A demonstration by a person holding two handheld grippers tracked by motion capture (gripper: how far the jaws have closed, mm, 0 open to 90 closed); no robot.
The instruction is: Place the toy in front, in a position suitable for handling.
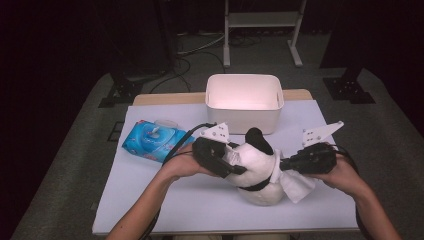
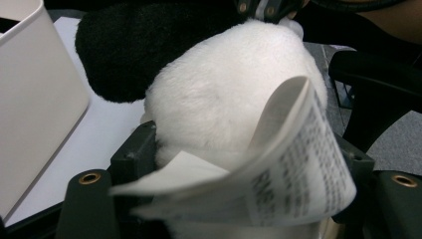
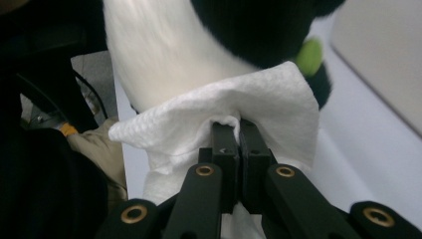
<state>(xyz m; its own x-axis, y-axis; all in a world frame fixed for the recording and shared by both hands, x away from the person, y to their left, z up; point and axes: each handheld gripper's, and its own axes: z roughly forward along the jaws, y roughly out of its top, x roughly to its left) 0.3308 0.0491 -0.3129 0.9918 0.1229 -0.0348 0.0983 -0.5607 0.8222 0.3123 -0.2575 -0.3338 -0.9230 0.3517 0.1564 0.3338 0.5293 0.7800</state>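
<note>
Your left gripper [image 1: 239, 169] has its jaws around the white body of the plush toy [image 1: 260, 172], which sits on the desk [image 1: 150, 195] a little toward the near right corner. In the left gripper view the white plush [image 2: 224, 94] fills the gap between the two black jaws, and its printed sewn-in label [image 2: 293, 179] curls out in front of them; the pads press into the fur, so that claw is gripping the toy.

Your right gripper [image 1: 286, 164] comes in from the right edge side. Its jaws are closed tight on a white wipe [image 1: 298, 186], and in the right gripper view the wipe [image 3: 219, 124] is bunched at the fingertips [image 3: 238, 128] and lies against the toy's white side [image 3: 149, 59], just below a black patch.

The white bin [image 1: 244, 101] stands at the far edge of the desk, just behind the toy's black ear. The blue wipes pack [image 1: 152, 140] lies toward the left edge, apart from the toy, with your left gripper's cable running over it.
</note>
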